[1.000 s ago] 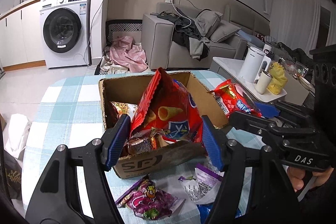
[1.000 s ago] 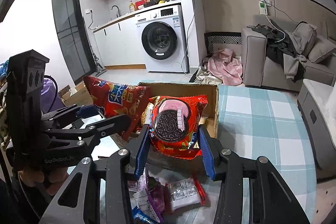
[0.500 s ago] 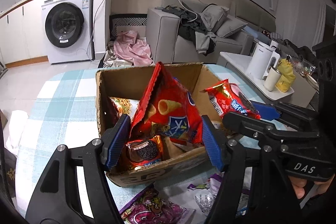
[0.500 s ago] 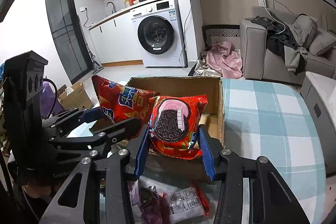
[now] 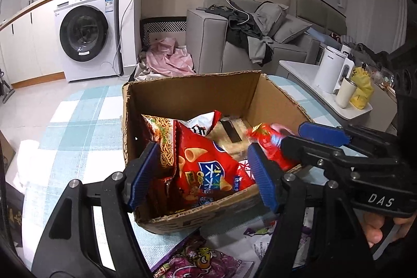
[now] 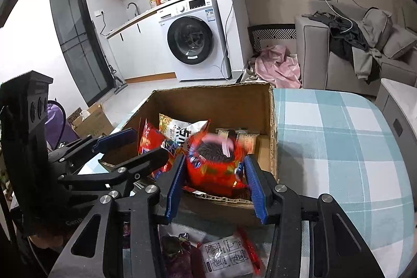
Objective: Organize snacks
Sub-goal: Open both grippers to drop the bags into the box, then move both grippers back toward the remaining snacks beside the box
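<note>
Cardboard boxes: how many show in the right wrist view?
2: the snack box on the table, a smaller box on the floor to its left. More may be hidden.

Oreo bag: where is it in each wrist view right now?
Left wrist: Oreo bag at right of centre, over the box's right side, in the right gripper.
Right wrist: centre, between the blue fingers.
Shared landmark: cardboard box.
</note>
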`<state>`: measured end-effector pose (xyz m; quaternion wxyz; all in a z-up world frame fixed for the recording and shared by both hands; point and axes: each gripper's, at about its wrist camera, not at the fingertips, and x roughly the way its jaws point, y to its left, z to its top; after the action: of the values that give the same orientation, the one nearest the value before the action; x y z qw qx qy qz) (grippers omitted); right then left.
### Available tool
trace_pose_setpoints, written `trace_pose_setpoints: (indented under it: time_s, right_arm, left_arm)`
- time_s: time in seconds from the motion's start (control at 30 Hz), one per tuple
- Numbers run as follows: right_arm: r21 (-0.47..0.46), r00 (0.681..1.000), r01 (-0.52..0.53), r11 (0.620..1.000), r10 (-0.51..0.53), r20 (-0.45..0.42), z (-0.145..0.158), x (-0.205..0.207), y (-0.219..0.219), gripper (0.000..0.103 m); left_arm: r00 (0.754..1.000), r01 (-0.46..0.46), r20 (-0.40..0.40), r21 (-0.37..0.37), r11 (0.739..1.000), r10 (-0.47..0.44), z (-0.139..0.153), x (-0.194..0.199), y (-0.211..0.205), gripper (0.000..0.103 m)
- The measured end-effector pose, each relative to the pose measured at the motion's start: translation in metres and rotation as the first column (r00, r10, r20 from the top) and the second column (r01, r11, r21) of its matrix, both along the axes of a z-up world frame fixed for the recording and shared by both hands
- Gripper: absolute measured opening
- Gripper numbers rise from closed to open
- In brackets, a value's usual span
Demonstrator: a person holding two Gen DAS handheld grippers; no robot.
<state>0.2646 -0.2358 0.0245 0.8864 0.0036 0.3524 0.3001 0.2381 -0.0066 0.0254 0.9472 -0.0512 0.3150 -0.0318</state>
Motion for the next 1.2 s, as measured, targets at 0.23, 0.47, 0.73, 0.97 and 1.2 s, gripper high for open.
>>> trace_pose_setpoints:
  time_s: [0.23,0.47,0.73,0.97,1.2]
  right_arm:
    - [0.046,0.999,0.015,0.999,-0.017,0.043,0.004,-0.009,-0.012,0.064]
    - [0.061,0.995,0.039,0.997,-0.044,0.092,0.023,-0.030,-0.031,0.096]
    - [0.067,0.997,0.039,0.997,-0.043,0.068,0.032,-0.058,-0.050,0.103]
    - [0.056,0.997,0.051,0.997,-0.053,0.051,0.034,-0.085,-0.063,0.103]
    - [0.037,0.997,0.080,0.996,-0.080,0.013,0.025,-0.104,-0.076,0.103]
  left_arm:
    - [1.000,-0.006,-0.001,-0.015,1.000,0.006,0.001,-0.004,0.000,0.070]
    - [1.000,0.013,0.015,-0.063,0.998,-0.012,0.015,-0.034,0.002,0.083]
    - [0.999,0.008,0.037,-0.046,0.999,-0.007,0.032,-0.082,0.000,0.102]
    - [0.999,-0.006,0.047,-0.007,1.000,0.006,0.041,-0.127,0.004,0.102]
    - [1.000,-0.019,0.019,0.008,1.000,0.019,0.030,-0.151,0.014,0.102]
